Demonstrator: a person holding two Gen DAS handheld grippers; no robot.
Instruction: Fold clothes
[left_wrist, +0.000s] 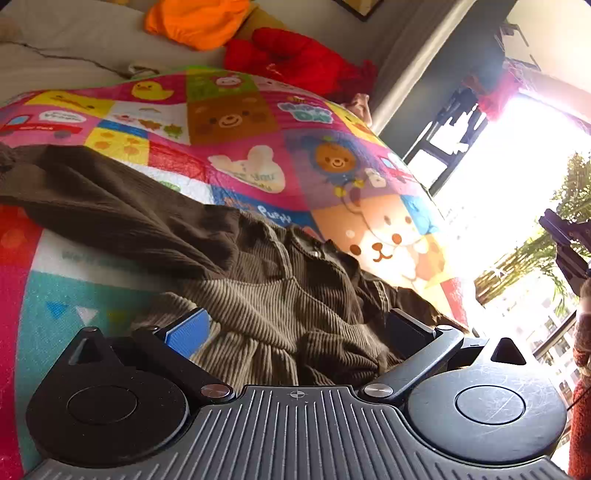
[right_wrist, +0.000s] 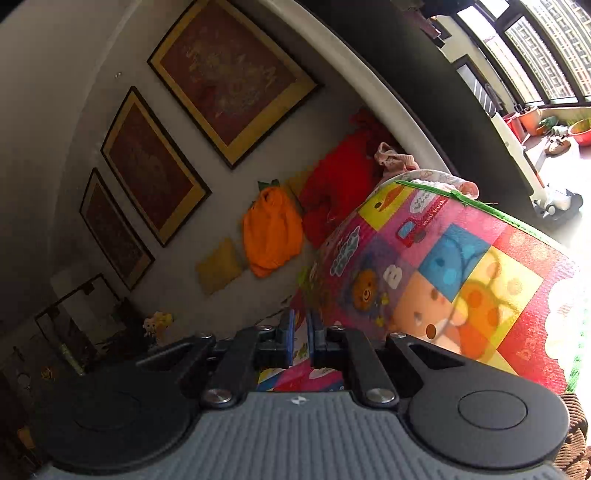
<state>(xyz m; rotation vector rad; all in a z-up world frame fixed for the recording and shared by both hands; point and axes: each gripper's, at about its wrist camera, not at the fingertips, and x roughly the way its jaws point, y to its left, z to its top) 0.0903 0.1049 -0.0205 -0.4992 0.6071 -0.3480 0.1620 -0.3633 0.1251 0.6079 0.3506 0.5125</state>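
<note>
In front of my left gripper (left_wrist: 295, 328) a crumpled garment (left_wrist: 236, 266) lies on a play mat (left_wrist: 236, 122), bunched between its fingers. Beyond the mat, two more garments (left_wrist: 199, 22) lie on bedding (left_wrist: 55, 48). A window (left_wrist: 517, 184) stands right.

The near part of the brown corduroy garment (left_wrist: 258, 295) is hidden behind the left claw (left_wrist: 295, 328) body, and its far end is cut off at the left edge. In the right wrist view only a corner of it is seen, cut by the lower right edge. The window (left_wrist: 517, 166) is blown out to white. The print on the play mat (right_wrist: 443, 277) is blurred.
</note>
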